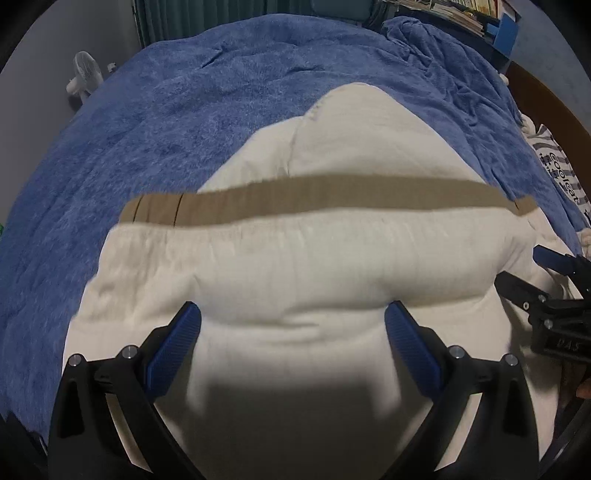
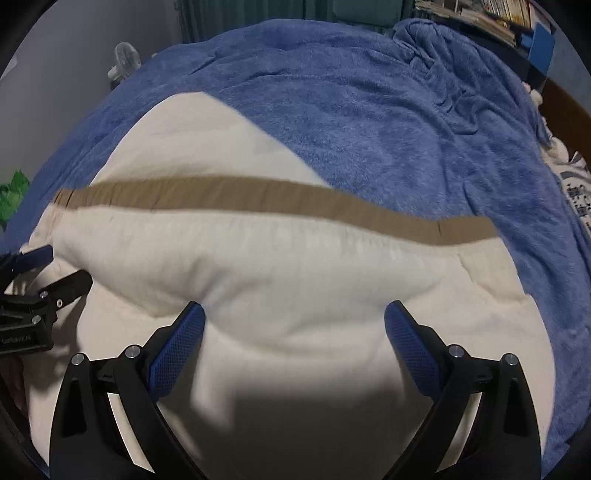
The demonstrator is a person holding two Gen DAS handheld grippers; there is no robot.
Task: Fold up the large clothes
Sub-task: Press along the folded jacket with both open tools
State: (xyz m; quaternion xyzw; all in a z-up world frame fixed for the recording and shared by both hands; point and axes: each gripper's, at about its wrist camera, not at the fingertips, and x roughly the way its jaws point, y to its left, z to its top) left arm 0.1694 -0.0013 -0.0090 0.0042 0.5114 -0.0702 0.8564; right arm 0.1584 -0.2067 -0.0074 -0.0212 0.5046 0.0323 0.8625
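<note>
A large cream garment (image 1: pixel 314 258) with a tan waistband (image 1: pixel 314 199) lies spread on a blue blanket (image 1: pixel 166 110). The cloth is folded over itself, with one corner pointing away from me. My left gripper (image 1: pixel 293 308) hovers over the near part of the garment, open, with only flat cloth below its blue pads. The right gripper (image 1: pixel 517 264) shows at the right edge of this view. In the right wrist view the same garment (image 2: pixel 295 266) and waistband (image 2: pixel 258 197) fill the middle. My right gripper (image 2: pixel 294 307) is open above the cloth, and the left gripper (image 2: pixel 70 264) stands at the left edge.
The blue blanket (image 2: pixel 369 110) covers the bed and bunches into folds at the far right. A striped printed cloth (image 1: pixel 557 166) lies at the bed's right edge. A white fan (image 1: pixel 85 74) stands beyond the left side, a bookshelf (image 1: pixel 461 14) behind, something green (image 2: pixel 13 192) at left.
</note>
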